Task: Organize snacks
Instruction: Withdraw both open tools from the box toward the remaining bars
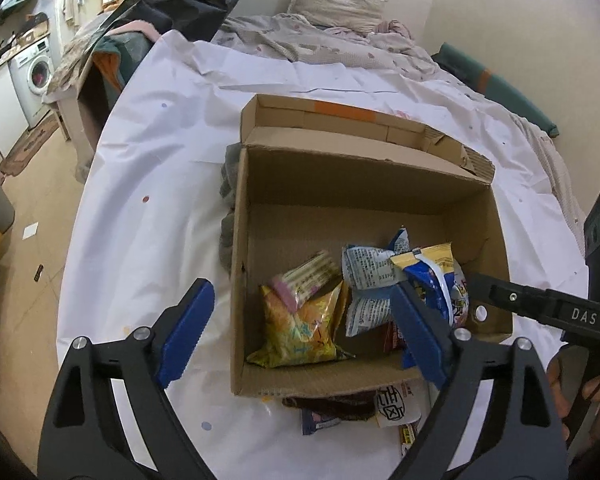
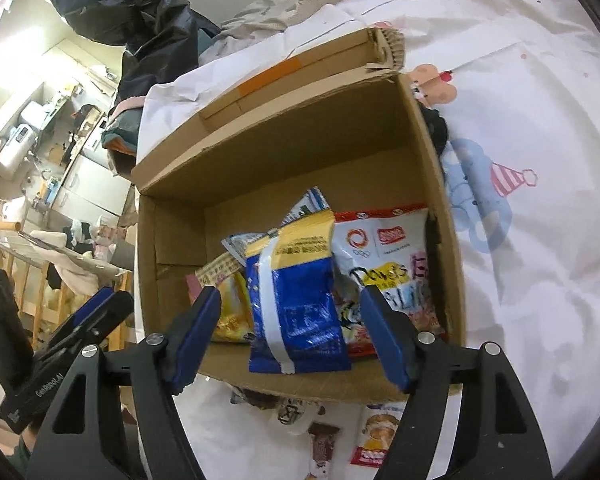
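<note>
Both grippers open, blue snack pkt in cardboard box

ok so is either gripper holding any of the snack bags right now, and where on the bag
Nothing is held. The right gripper stands open around the blue snack bag in the cardboard box, pads clear of it. The left gripper is open and empty.

Left gripper and right gripper, fingers spread, angled downward.
</note>
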Available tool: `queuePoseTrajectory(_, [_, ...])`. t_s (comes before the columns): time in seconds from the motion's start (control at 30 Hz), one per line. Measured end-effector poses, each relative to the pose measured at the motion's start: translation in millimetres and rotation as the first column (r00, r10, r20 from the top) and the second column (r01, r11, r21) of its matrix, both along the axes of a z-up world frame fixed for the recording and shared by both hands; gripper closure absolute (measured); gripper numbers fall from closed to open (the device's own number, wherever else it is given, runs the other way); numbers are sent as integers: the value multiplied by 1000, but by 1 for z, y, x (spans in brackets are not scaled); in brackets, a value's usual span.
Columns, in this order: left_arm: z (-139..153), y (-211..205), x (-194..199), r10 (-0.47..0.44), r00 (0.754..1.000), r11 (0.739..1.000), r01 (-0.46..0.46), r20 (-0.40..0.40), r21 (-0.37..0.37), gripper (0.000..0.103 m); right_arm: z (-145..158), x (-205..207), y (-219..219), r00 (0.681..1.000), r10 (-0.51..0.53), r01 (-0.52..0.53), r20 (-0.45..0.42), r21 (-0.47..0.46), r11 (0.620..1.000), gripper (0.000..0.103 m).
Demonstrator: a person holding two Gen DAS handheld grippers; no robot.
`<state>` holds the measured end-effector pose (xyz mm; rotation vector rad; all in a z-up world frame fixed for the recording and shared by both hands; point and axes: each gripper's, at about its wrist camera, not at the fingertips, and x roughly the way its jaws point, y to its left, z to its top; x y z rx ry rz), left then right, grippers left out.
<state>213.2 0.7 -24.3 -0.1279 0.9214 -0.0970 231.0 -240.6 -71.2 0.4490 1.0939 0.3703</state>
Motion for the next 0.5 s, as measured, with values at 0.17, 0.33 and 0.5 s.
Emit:
queuePoseTrajectory(0.17, [2, 4, -9, -1, 1000, 1000, 1, -4, -8, 15, 10, -16, -16, 1000, -28, 28, 9, 10, 1000, 28])
queuePoseTrajectory(0.33, [11, 6, -23, -8, 1000, 1000, 8, 14, -6, 15, 16, -32, -31, 998, -60, 60, 12, 12, 998, 28])
queuePoseTrajectory(0.5, [10, 13, -38, 6, 1000, 1000, -6, -4, -27, 15, 18, -52, -48, 996, -93, 93, 4, 27, 995, 28])
